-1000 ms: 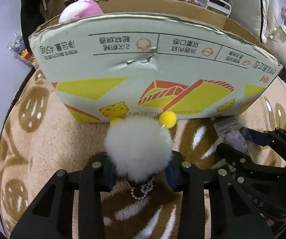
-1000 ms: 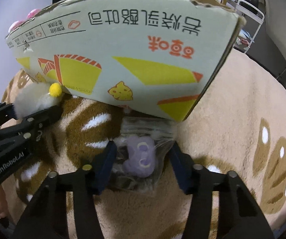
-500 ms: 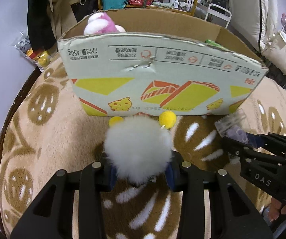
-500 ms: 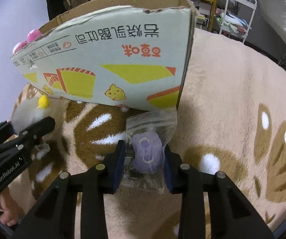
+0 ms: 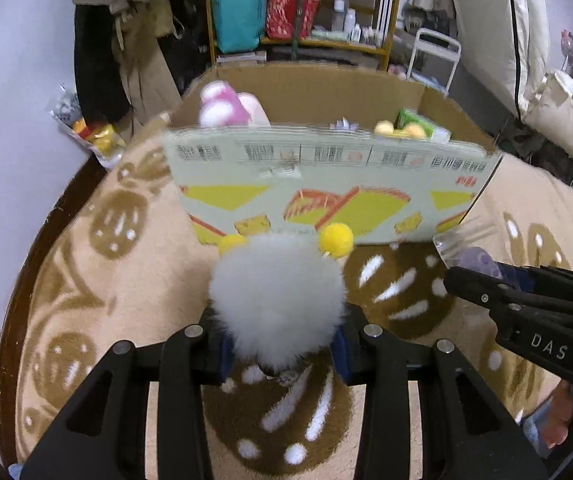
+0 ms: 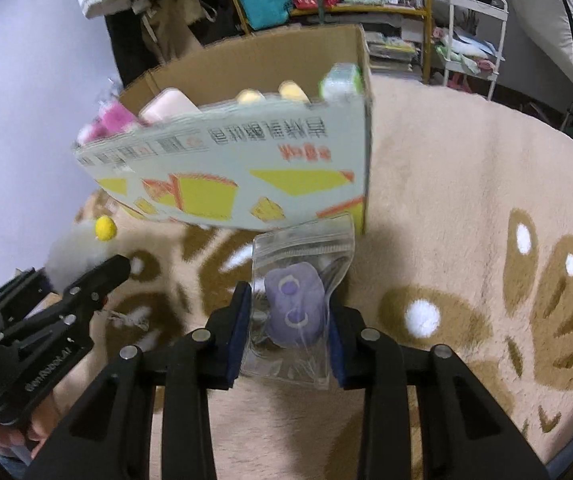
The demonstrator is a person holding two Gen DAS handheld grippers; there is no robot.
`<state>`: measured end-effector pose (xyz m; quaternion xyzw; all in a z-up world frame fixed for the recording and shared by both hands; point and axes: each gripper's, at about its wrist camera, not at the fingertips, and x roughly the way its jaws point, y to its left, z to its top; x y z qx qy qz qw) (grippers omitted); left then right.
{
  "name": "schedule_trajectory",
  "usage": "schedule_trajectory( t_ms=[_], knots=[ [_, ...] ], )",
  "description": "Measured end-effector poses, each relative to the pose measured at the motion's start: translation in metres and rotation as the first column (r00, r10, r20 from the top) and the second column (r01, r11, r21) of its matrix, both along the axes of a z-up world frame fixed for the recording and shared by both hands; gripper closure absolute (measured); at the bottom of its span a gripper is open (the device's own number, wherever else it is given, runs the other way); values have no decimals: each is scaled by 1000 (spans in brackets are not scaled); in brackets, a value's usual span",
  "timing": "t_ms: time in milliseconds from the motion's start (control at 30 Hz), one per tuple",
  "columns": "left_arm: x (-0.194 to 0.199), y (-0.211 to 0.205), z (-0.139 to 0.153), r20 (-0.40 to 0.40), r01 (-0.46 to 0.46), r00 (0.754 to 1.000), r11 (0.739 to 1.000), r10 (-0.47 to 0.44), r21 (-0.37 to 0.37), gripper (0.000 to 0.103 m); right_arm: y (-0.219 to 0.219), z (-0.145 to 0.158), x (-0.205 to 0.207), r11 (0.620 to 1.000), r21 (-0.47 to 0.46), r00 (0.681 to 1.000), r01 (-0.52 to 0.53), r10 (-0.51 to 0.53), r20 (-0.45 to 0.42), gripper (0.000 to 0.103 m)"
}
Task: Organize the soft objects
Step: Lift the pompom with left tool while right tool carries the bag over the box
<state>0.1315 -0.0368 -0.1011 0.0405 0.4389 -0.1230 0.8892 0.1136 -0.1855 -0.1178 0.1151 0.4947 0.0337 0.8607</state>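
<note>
Presently, both soft things are held clear of the patterned blanket (image 6: 466,184) in front of the cardboard box (image 5: 326,184), so the carrying step is judged to be in hand. The left tool (image 5: 282,350) is clamped on a white fluffy pompom toy (image 5: 276,304) with two small yellow balls, just before the box's near wall. The right tool (image 6: 286,336) has just been closing and is now pressed on a clear zip bag (image 6: 302,256) containing a purple plush (image 6: 296,308), near the box's right front corner. Pink and yellow soft items already lie inside the box. For the next move, each load would need to be raised above the near wall, carried over the open top and released there; the bag's slack top edge could catch on the cardboard rim. On the right tool's body "DAS" can be read in the left wrist view; lettering on the left tool's body and the inverted printing on the box are too blurred to read.
</note>
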Motion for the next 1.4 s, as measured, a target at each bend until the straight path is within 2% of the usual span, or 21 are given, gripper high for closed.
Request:
schedule_trajectory(
  t_ms=[133,400,567,767,1133,1400],
  knots=[
    [-5,9,28,62,-7,998,999,10,-40,66,6,24,-4,1000,18,998,-21,20,67,67],
    [-14,8,70,192,-8,981,1000,12,-22,66,-1,57,-5,999,31,983,-32,26,179,67],
    [-14,4,85,243,13,970,999,-5,-29,66,-6,79,-1,999,35,968,-26,17,249,67],
    [-7,-6,96,286,46,957,999,-45,2,66,-11,100,5,999,31,948,-22,10,318,67],
    [22,-16,106,312,60,947,996,-78,68,65,-20,108,31,999,39,915,-4,-12,404,67],
    [49,-28,108,321,83,941,992,-109,92,65,-25,99,52,999,40,915,4,-20,404,66]
  ],
)
